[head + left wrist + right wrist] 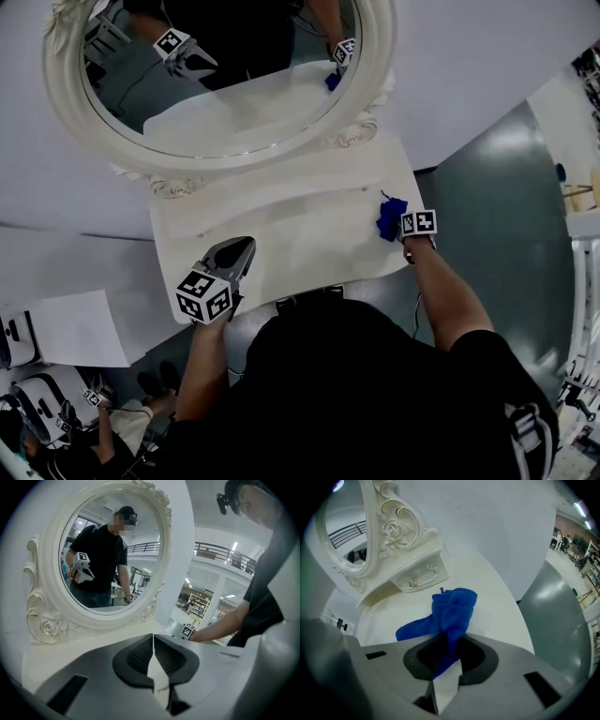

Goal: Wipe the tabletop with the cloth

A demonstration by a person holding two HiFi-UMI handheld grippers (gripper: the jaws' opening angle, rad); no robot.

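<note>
Gripping the blue cloth [452, 611] on the tabletop [281, 230]: right claw [453, 641]; left claw [153, 637] closed, empty.

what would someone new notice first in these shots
The big oval mirror in an ornate white carved frame stands at the back of the white tabletop. A bright blue cloth lies near the tabletop's right edge, clamped in the right hand-held gripper; the left hand-held gripper hangs shut and empty front left.
</note>
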